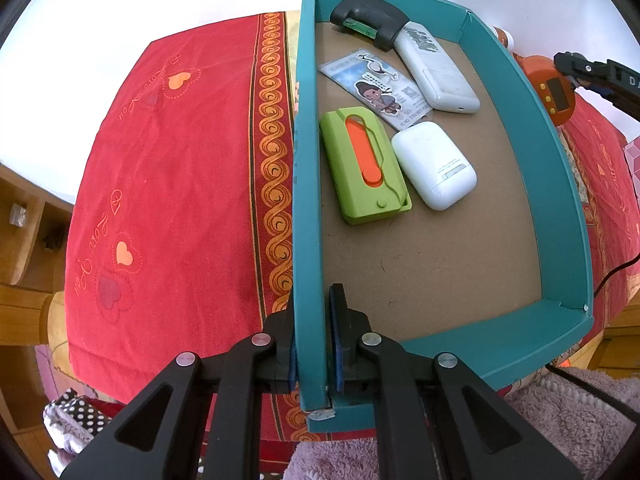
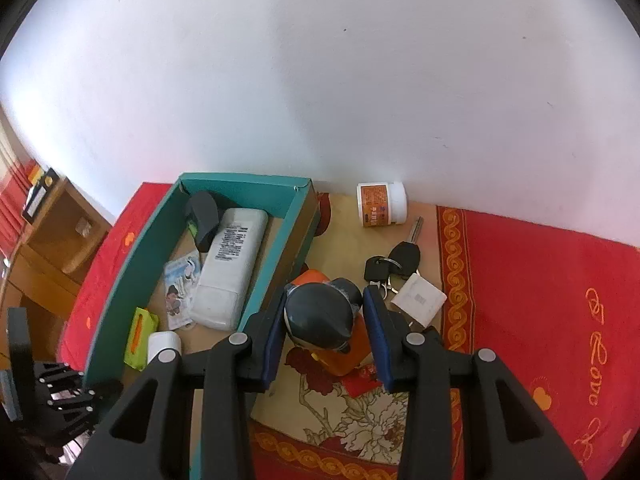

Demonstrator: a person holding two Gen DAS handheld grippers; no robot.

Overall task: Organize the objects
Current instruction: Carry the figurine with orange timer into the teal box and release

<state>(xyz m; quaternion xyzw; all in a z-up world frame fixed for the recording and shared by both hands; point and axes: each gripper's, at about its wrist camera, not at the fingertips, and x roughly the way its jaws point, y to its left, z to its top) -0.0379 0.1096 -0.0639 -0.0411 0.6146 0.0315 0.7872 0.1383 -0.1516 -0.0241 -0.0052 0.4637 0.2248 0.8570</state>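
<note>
The left gripper (image 1: 312, 364) had its fingers clamped on the near wall of the teal box (image 1: 306, 160), one pad inside and one outside, steadying it on the red bedspread (image 1: 168, 168). Inside the box lay a green case (image 1: 362, 164), a white pod (image 1: 434, 166), a card (image 1: 376, 88), a remote (image 1: 436, 68) and a black tool (image 1: 370, 16) at the far end.

In the right wrist view, the right gripper (image 2: 324, 336) straddled an orange timer (image 2: 340, 348) with a dark rounded top, standing on the bed just outside the box's right wall, at about 6 o'clock in that view. The fingers stood apart: the left pad looked to be touching the dark top, while a gap showed at the right pad. Whether the grasp was closing or opening could not be told.

Beyond the timer, at 1 o'clock, lay the keys (image 2: 394, 262) and a white tag (image 2: 418, 298); a pill jar (image 2: 382, 204) lay on its side at 12 o'clock near the wall.

The step in hand looked to be the pickup of the timer for the box. The next move would call for the fingers to shut on the rounded top, which may slip, so a lower grip on the orange body might hold better. Then a lift over the wall toward 10 o'clock, into the bare cardboard floor nearer the left gripper, which should keep the box from sliding.
</note>
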